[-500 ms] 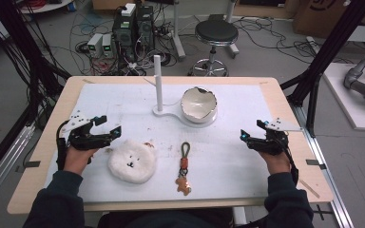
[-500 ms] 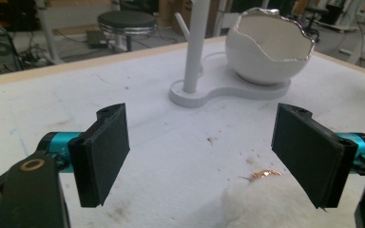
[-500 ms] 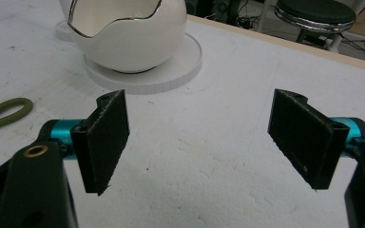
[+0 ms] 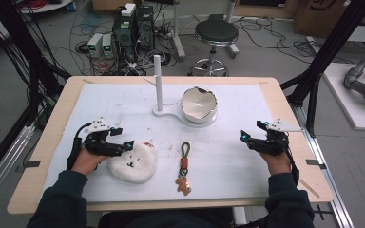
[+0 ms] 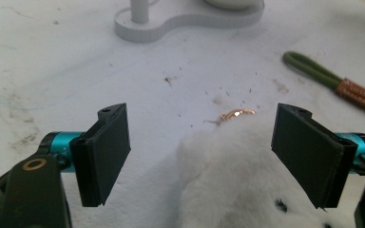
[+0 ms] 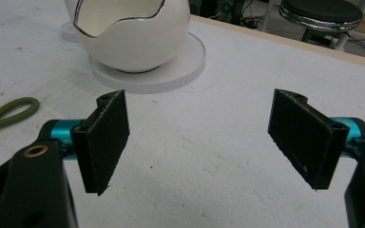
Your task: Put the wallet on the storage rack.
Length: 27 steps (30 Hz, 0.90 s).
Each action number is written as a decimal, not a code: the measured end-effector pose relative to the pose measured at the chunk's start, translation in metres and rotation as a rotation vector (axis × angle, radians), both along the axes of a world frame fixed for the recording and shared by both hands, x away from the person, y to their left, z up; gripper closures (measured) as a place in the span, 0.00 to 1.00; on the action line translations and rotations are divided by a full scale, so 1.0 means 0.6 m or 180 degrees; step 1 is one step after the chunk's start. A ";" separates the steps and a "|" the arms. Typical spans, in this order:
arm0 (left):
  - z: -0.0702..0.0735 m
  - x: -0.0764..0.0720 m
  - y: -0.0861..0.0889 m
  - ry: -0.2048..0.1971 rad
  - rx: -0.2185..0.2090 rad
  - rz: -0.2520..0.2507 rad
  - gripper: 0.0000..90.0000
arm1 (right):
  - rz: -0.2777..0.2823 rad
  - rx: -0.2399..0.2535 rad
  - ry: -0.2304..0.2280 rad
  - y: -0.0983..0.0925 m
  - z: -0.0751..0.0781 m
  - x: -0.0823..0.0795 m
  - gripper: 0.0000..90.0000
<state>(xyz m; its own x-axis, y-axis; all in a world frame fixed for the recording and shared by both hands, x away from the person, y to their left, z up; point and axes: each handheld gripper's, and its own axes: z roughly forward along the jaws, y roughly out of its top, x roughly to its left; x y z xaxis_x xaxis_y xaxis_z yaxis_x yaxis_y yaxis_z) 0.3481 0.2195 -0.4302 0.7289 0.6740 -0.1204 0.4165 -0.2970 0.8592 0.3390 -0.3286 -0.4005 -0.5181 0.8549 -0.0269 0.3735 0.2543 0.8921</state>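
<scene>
High view: left gripper (image 4: 122, 137) at 9 o'clock of surface (image 4: 237, 161), jaws spread w/ tips at the white plush toy (image 4: 132, 164); right gripper (image 4: 249, 135) at 3 o'clock, jaws spread, nothing held. Keychain (image 4: 184, 168) at 6; eggshell bowl (image 4: 198, 104) on stand (image 4: 159, 85) at 12. Left gripper view: plush between jaws, untouched. Right gripper view: bowl ahead.

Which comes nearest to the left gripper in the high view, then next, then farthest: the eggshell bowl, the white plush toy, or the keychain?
1. White plush toy, right at the left gripper.
2. Keychain, mid-table to its right.
3. Eggshell bowl, farther back, on the white stand.
</scene>
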 end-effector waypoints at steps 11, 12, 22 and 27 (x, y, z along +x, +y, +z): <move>-0.015 -0.003 -0.006 0.0165 0.0176 -0.0120 0.23 | 0.0079 -0.0100 0.0009 0.020 0.000 -0.001 0.24; -0.016 -0.002 -0.006 0.0184 0.0208 -0.0130 0.23 | 0.0084 -0.0107 0.0020 0.022 -0.001 0.000 0.24; -0.031 0.005 -0.005 0.0549 0.0255 0.0048 0.20 | 0.0121 -0.0106 0.0072 0.024 -0.005 0.002 0.24; -0.021 -0.002 -0.006 0.0497 0.0246 -0.0222 0.64 | 0.0154 -0.0121 0.0097 0.029 -0.006 0.002 0.24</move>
